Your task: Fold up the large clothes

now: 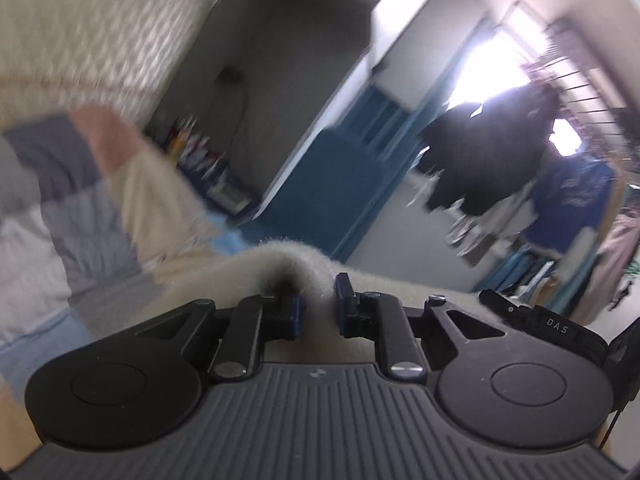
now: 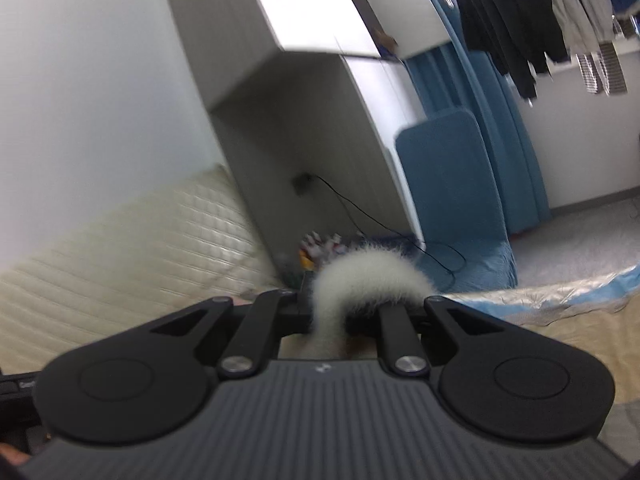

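Observation:
A cream fleece garment (image 1: pixel 280 256) bulges up in a fuzzy fold in front of my left gripper (image 1: pixel 319 306), which is shut on it, the cloth pinched between the blue-padded fingertips (image 1: pixel 345 300). From there the fabric runs off to the right across the gripper body. In the right wrist view the same fluffy garment (image 2: pixel 368 272) arches over my right gripper (image 2: pixel 330 308), which is shut on a narrow strip of it. The right fingertip is hidden under the pile. The left view is blurred by motion.
A bed with a beige cover (image 2: pixel 560 320) lies below, with a quilted cream headboard (image 2: pixel 140 232) and patchwork bedding (image 1: pixel 72 208). A grey wardrobe (image 2: pixel 304 120), blue curtain (image 2: pixel 492 120), blue cushion (image 2: pixel 444 176), trailing cable (image 2: pixel 360 208) and hanging clothes (image 1: pixel 488 152) stand beyond.

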A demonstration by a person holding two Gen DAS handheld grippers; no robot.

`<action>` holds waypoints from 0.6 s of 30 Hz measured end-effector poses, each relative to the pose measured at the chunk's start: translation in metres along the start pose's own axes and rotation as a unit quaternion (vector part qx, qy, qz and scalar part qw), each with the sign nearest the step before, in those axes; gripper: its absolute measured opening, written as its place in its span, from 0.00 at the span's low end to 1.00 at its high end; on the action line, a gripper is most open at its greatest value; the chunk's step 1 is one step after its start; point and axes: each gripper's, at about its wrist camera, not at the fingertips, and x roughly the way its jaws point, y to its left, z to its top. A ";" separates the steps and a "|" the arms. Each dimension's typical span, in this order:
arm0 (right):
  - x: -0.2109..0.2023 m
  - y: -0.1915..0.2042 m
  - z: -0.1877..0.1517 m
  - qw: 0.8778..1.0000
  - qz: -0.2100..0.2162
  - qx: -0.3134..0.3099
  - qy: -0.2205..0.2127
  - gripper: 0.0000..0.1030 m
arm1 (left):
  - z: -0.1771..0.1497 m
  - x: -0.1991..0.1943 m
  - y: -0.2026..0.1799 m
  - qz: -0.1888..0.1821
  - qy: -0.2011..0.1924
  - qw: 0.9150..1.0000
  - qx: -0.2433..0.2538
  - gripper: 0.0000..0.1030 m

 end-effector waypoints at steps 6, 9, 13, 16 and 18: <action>0.111 -0.055 -0.068 0.998 -0.017 0.023 0.064 0.14 | -0.024 0.141 0.095 0.025 0.060 0.998 0.019 0.20; 0.140 -0.075 -0.100 0.995 -0.020 0.029 0.095 0.14 | -0.041 0.175 0.132 0.028 0.095 0.995 0.006 0.20; 0.150 -0.080 -0.140 0.992 -0.028 0.013 0.123 0.15 | -0.055 0.210 0.159 0.044 0.130 0.991 0.007 0.20; 0.158 -0.082 -0.153 0.991 -0.036 0.011 0.128 0.15 | -0.062 0.217 0.172 0.041 0.141 0.989 -0.005 0.20; 0.164 -0.085 -0.160 0.990 -0.040 0.012 0.133 0.15 | -0.065 0.218 0.175 0.041 0.146 0.988 -0.003 0.21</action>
